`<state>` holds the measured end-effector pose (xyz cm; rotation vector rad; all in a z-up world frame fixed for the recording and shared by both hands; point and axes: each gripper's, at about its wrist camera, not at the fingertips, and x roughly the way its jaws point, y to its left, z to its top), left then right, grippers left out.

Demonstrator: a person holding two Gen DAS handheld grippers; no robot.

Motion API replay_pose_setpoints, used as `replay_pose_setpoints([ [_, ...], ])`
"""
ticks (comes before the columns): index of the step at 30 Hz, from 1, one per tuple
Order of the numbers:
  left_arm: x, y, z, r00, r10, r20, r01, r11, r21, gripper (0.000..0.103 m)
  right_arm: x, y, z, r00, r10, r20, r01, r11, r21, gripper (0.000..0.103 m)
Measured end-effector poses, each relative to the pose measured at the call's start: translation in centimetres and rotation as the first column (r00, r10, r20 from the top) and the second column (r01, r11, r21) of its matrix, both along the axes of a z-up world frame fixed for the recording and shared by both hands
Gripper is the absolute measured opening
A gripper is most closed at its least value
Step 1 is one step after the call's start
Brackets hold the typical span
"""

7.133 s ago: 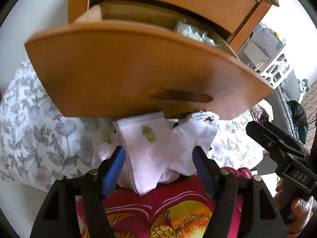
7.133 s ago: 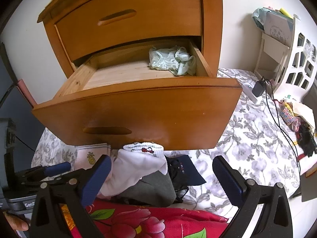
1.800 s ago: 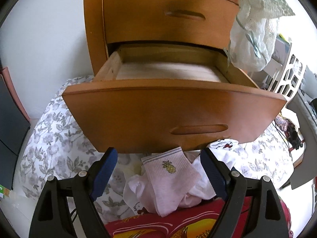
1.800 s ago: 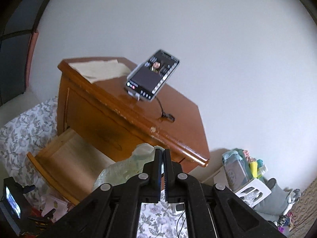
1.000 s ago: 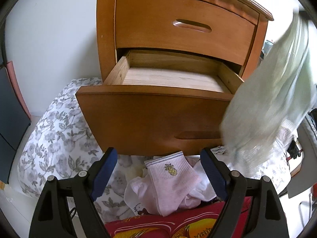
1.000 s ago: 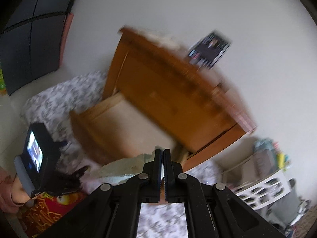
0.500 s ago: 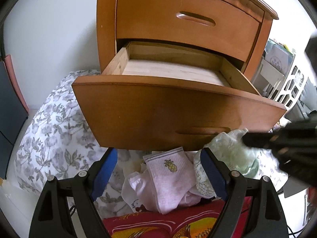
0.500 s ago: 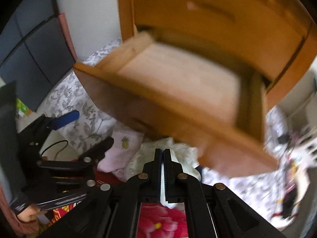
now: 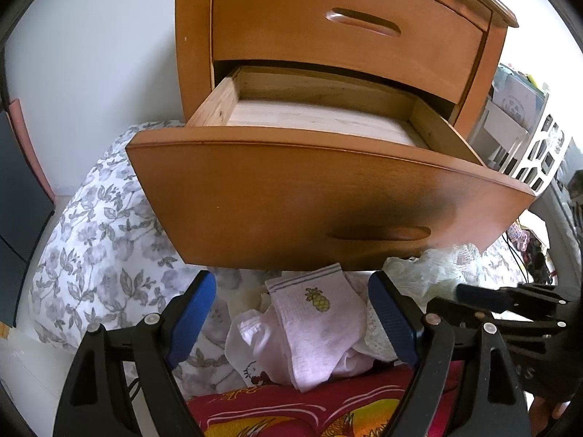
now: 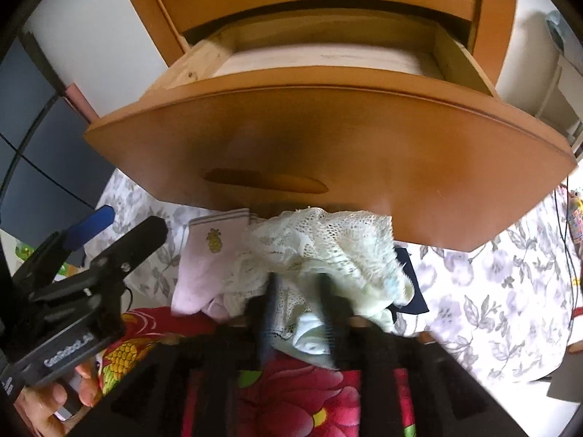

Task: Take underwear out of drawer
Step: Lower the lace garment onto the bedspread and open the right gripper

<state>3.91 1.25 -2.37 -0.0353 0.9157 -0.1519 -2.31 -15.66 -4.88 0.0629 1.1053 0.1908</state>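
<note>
The lower drawer (image 9: 291,196) of the wooden nightstand stands pulled out, its bare wooden bottom showing. The pale green lace underwear (image 10: 328,244) lies crumpled on a pile of clothes under the drawer front, also seen from the left wrist as underwear (image 9: 430,273). My right gripper (image 10: 298,287) is blurred over it, jaws opening, with lace between the spread fingers and no pad pressing. My left gripper (image 9: 291,309) hangs open above a pink pineapple sock (image 9: 317,320), touching nothing. The right gripper (image 9: 455,300) shows at the left wrist view's right edge.
A floral sheet (image 9: 91,247) covers the bed around the pile. A red flowered blanket (image 10: 291,400) lies nearest me. A dark navy garment (image 10: 411,291) sits under the lace. The upper drawer (image 9: 346,36) is closed. A white shelf unit (image 9: 528,145) stands at the right, with cables (image 10: 568,255).
My right gripper came down from above the nightstand with the underwear, set it on the pile below the drawer front, and its jaws parted. The left gripper stayed put.
</note>
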Motion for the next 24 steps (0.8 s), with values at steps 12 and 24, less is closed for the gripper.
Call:
replay_pose_setpoints([
  [12, -1.0, -0.2, 0.7, 0.998, 0.003, 0.057, -0.004, 1.0, 0.02, 0.091, -3.0, -2.3, 1.3, 0.983, -0.122, 0.134, 0.128, 0.991, -0.036, 0.097],
  [24, -2.1, 0.0, 1.6, 0.992, 0.016, 0.126, -0.019, 0.999, 0.027, 0.094, -4.7, -1.9, 2.2, 0.951, -0.166, 0.26, 0.19, 0.979, -0.071, 0.103],
])
